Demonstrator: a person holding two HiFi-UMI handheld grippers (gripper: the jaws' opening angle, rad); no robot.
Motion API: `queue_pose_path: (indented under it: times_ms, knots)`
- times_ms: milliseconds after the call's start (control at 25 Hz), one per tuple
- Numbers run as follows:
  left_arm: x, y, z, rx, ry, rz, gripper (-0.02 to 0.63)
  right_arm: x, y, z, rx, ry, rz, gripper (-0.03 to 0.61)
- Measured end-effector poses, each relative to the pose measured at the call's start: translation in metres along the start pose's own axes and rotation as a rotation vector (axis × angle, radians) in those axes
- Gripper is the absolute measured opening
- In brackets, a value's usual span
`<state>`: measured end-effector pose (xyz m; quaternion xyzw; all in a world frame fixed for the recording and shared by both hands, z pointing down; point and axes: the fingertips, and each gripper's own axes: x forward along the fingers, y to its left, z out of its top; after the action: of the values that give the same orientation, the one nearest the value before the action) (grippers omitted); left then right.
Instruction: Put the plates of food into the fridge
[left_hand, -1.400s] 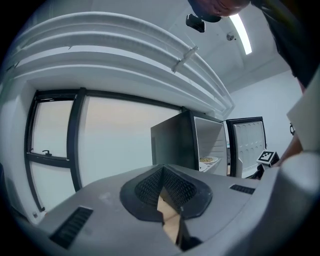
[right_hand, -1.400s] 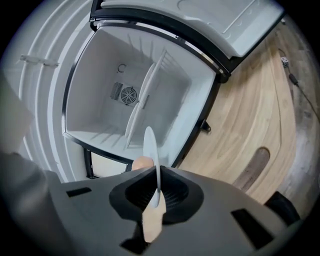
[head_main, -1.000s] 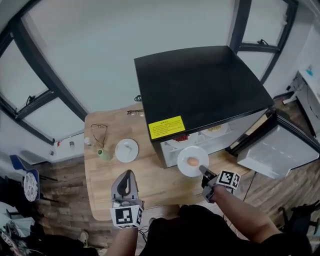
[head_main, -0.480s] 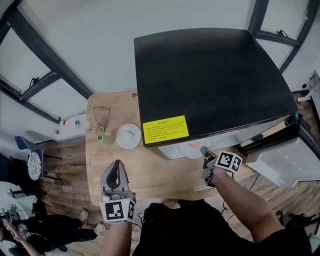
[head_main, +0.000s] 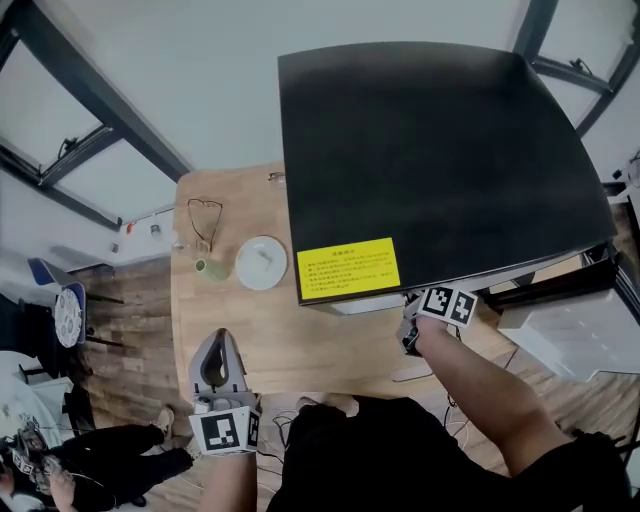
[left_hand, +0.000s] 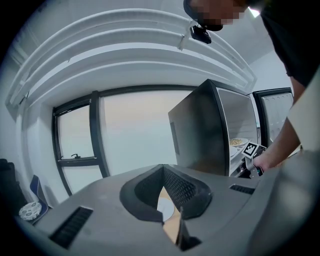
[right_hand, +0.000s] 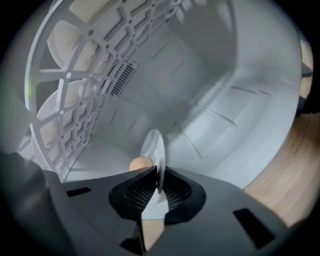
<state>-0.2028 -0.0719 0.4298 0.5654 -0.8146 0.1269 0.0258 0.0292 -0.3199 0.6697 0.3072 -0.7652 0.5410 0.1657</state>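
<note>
Far left: blue chair on plank floor. On the wooden table, left to right: glasses, small green cup, white plate just beside the cup, then the fridge with a black top, yellow label and door swung open at right. The fridge top blocks the head view of the interior. Room: white wall, dark window frames. Left gripper hovers over the table's near-left edge, jaw tips together, nothing in them. Right gripper is inside the fridge below the white shelf rack, clamped on the rim of the plate with food, which is edge-on with a round brown item on it. More plates show through the rack, up-left.
</note>
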Motion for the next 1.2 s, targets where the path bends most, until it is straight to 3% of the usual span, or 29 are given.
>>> queue_pose_path:
  times_ms: [160, 400, 480, 600, 960, 1200]
  knots:
    - [-0.004, -0.001, 0.005, -0.002, 0.006, -0.017, 0.003, -0.002, 0.003, 0.002, -0.102, -0.012, -0.068, 0.048]
    - [-0.001, -0.001, 0.019, 0.017, -0.025, -0.026, 0.003, 0.000, -0.001, -0.001, -0.296, -0.004, -0.218, 0.117]
    - [-0.001, -0.005, 0.022, 0.020, -0.030, -0.039, 0.003, 0.000, 0.003, 0.003, -0.402, -0.039, -0.232, 0.132]
    - [0.001, -0.012, 0.025, 0.032, -0.030, -0.063, 0.003, -0.001, -0.002, 0.005, -0.476, -0.071, -0.253, 0.154]
    - [0.008, -0.028, 0.033, 0.038, -0.053, -0.099, 0.003, -0.016, -0.006, 0.010, -0.579, -0.171, -0.224, 0.164]
    - [0.012, -0.046, 0.030, 0.004, -0.050, -0.126, 0.003, -0.068, 0.014, 0.016, -0.644, -0.273, -0.152, 0.163]
